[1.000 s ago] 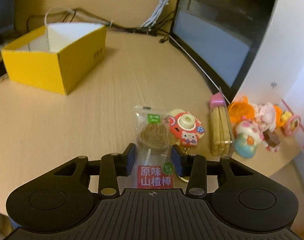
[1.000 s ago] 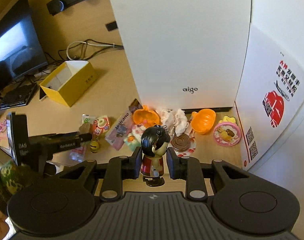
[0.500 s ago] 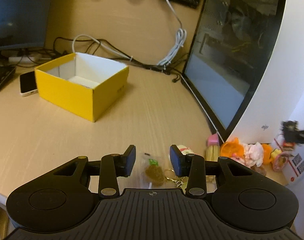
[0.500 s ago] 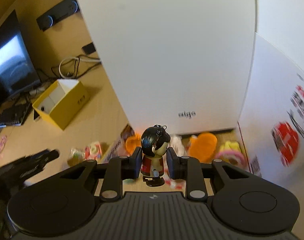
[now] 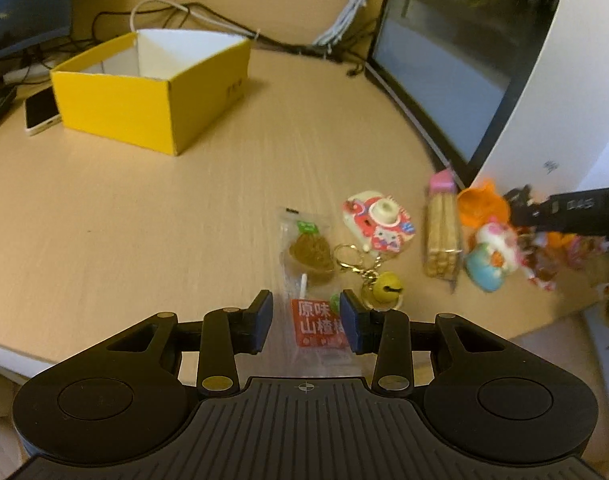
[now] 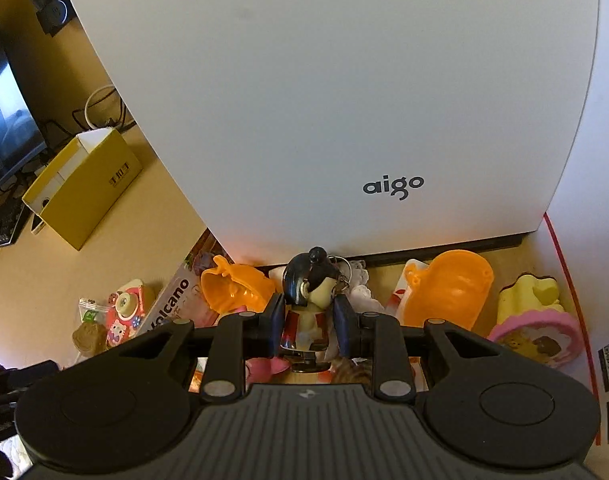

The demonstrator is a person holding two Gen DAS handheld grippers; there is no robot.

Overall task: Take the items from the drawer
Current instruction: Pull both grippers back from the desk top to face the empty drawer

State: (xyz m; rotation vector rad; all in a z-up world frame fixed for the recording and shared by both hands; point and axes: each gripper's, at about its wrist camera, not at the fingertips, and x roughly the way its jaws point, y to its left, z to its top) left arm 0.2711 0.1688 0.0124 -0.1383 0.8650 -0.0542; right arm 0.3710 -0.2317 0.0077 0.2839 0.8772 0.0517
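On a cluttered wooden desk [image 6: 16,292], the right gripper [image 6: 309,322] clamps a doll keychain [image 6: 309,300] just above the toy pile; release it low and upright. The left gripper [image 5: 304,322] stands open over a hawthorn lollipop packet [image 5: 310,280].

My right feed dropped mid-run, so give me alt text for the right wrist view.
The right gripper is shut on a small black-haired figurine keychain, low over a clutter of toys in front of a white aigo case. Orange plastic shells flank it; a yellow box sits far left.
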